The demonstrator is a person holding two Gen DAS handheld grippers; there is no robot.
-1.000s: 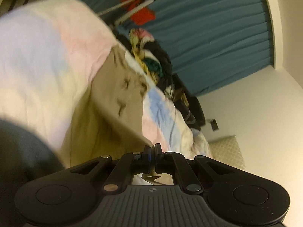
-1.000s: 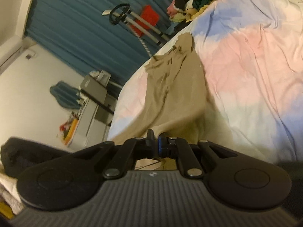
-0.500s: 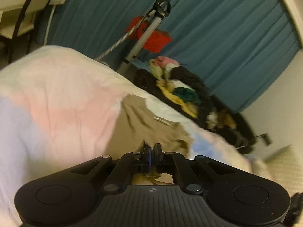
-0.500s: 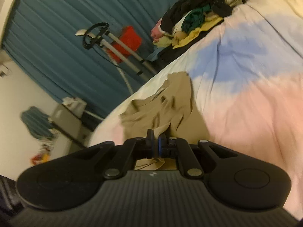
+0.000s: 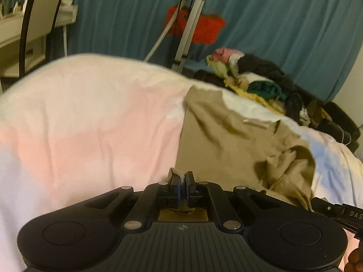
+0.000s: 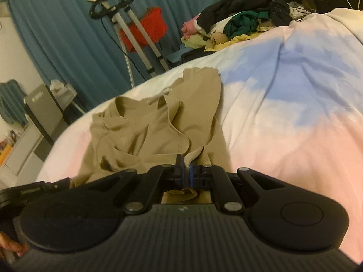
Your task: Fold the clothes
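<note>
A tan shirt lies rumpled on a bed covered in a pastel pink, blue and white sheet. My left gripper is shut on the shirt's near hem at its left side. In the right wrist view the same tan shirt spreads away toward the bed's far edge, folded over on itself. My right gripper is shut on a bunched fold of the shirt's near edge. The right gripper's body shows at the left wrist view's right edge.
A pile of mixed clothes sits beyond the bed's far side. A garment steamer stand with a red item stands before teal curtains. A chair and desk are at the left.
Both grippers have swung level and lowered toward the bed, holding the shirt. The shirt now lies spread on the sheet rather than hanging; the view has rolled upright.
</note>
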